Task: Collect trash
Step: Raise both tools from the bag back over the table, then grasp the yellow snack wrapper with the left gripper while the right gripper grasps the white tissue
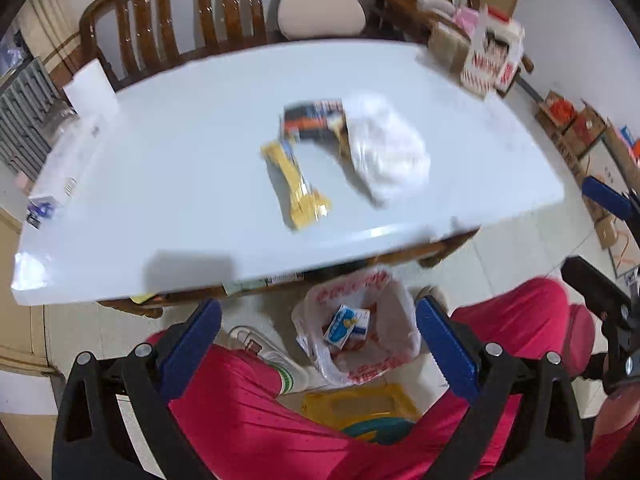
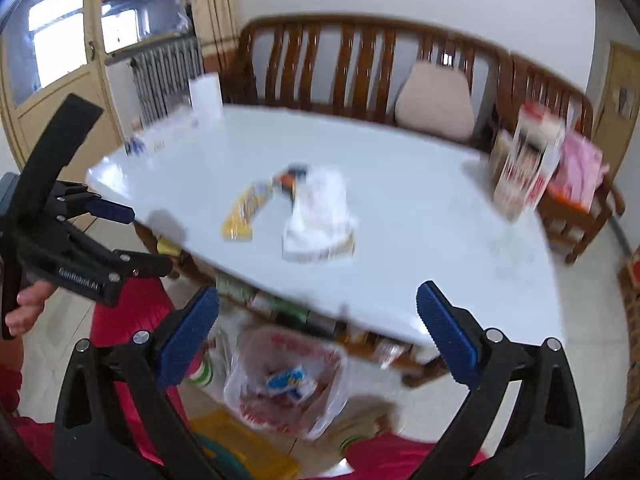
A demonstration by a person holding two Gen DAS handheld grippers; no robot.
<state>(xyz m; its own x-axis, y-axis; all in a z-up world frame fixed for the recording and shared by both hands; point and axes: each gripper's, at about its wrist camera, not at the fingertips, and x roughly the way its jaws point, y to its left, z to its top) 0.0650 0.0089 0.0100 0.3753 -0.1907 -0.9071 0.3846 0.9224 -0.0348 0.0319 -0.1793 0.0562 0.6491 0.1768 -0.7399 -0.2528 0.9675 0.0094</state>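
Note:
On the white table [image 1: 180, 152] lie a yellow wrapper [image 1: 298, 184], a dark orange-and-black packet [image 1: 314, 118] and a crumpled white plastic bag [image 1: 386, 148]. They also show in the right wrist view: the yellow wrapper [image 2: 244, 212], the packet [image 2: 290, 178], the white bag [image 2: 318, 216]. A bin lined with a red-printed bag [image 1: 360, 332] stands on the floor under the near edge and holds a blue-and-white carton [image 1: 346, 324]. My left gripper [image 1: 318, 344] is open and empty above the bin. My right gripper [image 2: 318, 332] is open and empty over the bin [image 2: 288, 380].
Wooden chairs [image 1: 172, 20] with a beige cushion [image 1: 320, 4] stand behind the table. A red-and-white box [image 1: 494, 60] sits at the far right corner. Cardboard boxes [image 1: 580, 136] clutter the floor at right. Red-trousered legs [image 1: 248, 416] and a yellow stool [image 1: 360, 408] are below.

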